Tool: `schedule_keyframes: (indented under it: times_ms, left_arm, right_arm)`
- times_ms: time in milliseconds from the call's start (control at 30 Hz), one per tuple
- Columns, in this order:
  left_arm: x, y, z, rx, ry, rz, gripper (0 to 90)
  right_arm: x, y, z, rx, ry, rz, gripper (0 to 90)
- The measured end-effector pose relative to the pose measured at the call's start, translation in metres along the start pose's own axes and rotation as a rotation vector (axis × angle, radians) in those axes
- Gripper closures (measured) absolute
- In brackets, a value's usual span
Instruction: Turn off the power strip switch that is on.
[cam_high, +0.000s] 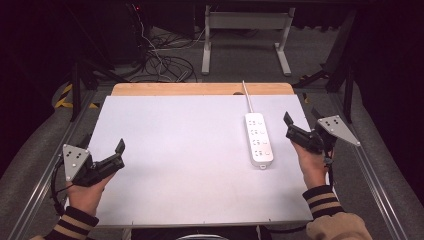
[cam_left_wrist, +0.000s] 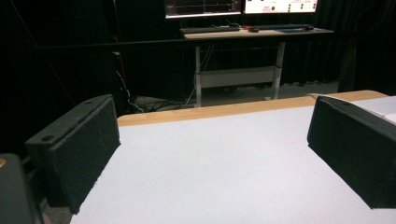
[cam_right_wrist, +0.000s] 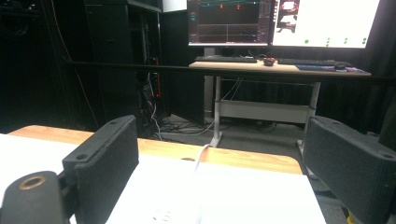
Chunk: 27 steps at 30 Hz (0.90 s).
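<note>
Striped-cuffed hands hold the left gripper (cam_high: 107, 159) and right gripper (cam_high: 304, 131) wide apart and empty at the near table (cam_high: 175, 150) edges, the white power strip (cam_high: 258, 139) lying untouched just left of the right one, nothing yet begun

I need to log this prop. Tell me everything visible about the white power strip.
The power strip is a long white plastic bar with a row of sockets on top, nothing plugged in. It lies flat on the white tabletop, right of centre. Its white cable runs toward the far wooden edge. Nothing grips it; the right gripper is beside it.
</note>
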<state>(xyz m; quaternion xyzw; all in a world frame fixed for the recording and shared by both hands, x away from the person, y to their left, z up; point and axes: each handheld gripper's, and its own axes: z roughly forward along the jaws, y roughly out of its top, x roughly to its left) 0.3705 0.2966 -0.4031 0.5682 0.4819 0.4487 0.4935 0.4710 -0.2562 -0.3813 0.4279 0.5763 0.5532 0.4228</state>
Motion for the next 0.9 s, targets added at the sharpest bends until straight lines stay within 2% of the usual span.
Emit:
schedule_keyframes:
  times_ms: [900]
  left_arm:
    - [-0.0012,0.0,0.0012,0.0,-0.007,0.002,2.7]
  right_arm:
    - [0.0005,-0.001,0.0006,0.002,0.008,-0.003,11.1]
